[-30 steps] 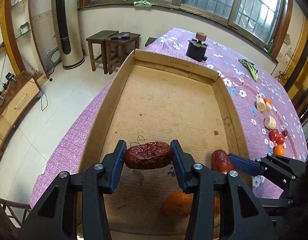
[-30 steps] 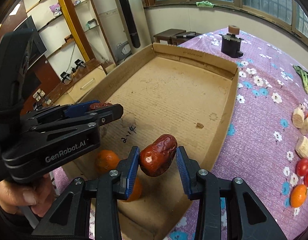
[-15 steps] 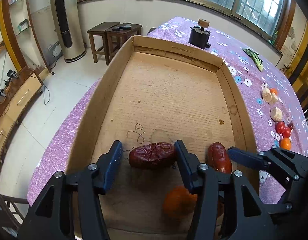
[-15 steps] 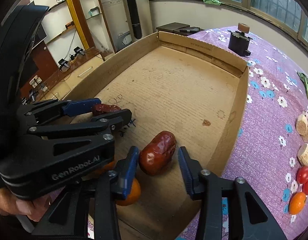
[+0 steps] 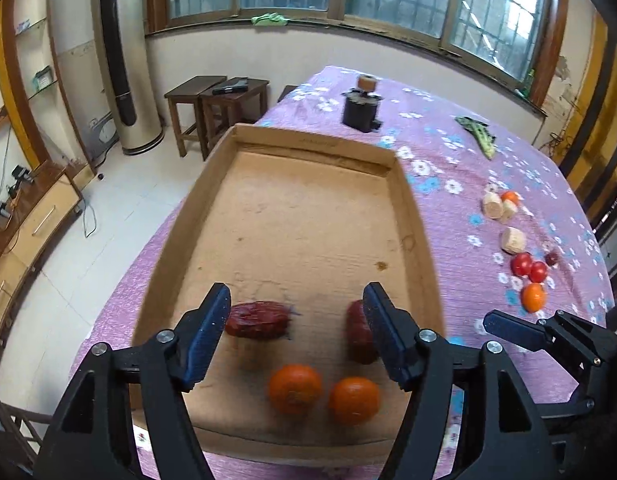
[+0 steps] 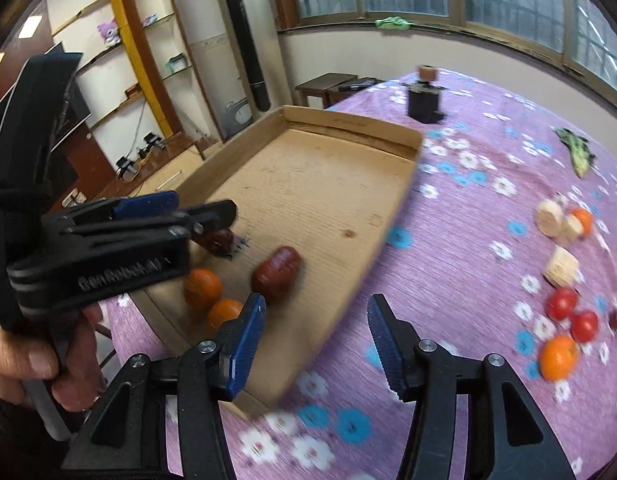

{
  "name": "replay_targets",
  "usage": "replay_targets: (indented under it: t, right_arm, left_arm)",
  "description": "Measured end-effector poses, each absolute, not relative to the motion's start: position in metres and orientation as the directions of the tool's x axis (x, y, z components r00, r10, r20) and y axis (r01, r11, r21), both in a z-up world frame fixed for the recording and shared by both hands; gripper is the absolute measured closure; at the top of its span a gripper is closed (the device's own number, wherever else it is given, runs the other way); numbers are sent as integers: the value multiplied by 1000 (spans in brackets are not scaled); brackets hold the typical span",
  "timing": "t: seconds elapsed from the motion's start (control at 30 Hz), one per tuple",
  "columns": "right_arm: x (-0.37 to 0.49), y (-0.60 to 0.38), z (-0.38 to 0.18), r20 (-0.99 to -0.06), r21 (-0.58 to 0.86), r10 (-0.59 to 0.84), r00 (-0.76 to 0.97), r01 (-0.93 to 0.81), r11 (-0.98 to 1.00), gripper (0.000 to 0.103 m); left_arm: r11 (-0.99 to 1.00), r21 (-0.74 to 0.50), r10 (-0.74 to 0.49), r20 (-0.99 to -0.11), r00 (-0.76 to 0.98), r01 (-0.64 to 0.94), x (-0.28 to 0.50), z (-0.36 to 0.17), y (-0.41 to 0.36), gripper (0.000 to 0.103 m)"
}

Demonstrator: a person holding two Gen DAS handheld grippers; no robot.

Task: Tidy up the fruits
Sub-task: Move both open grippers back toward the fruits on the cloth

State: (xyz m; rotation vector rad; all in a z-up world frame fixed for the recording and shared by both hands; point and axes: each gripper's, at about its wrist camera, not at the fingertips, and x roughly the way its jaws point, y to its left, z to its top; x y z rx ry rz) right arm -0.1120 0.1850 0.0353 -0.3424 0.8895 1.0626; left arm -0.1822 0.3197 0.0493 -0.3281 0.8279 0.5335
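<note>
Cardboard tray [image 5: 412,216] lying on a purple flowered cloth [image 5: 448,152], filling the middle of the left wrist view. Resting on its floor near the lower edge: first date [image 5: 256,320], second date [image 5: 358,336], and two oranges [image 5: 294,388] side by side just below them, apart from both dates.

Left gripper [image 5: 296,292] hanging above the tray with jaws wide, having just been opening. First date showing in the gap, close beside the left-hand finger yet lying on the cardboard, no pad pressing on it. Second date partly hiding behind the right-hand finger.

Right gripper [image 6: 316,304] standing at a middling spread, likewise having just been opening, gripping nothing. Showing through its gap only the tray's near wall and the cloth, with the second date [image 6: 276,272] sitting on the tray floor just above the left-hand fingertip.

Hand [image 6: 36,360] clutching the left gripper's handle at the lower left of the right wrist view.

Sitting on the cloth at the right of both views, well apart from the tray: red tomatoes [image 6: 564,304], another orange [image 6: 558,358], pale cut chunks [image 6: 552,216], all somewhat blurred.
</note>
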Motion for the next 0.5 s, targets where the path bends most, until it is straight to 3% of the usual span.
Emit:
replay_targets:
  t: [0.5]
  right_arm:
    - [-64,77,28,-771,178,556,311,-732,657,48]
  left_arm:
    - [877,-64,257,-774,578,-476,-155,52,265,35]
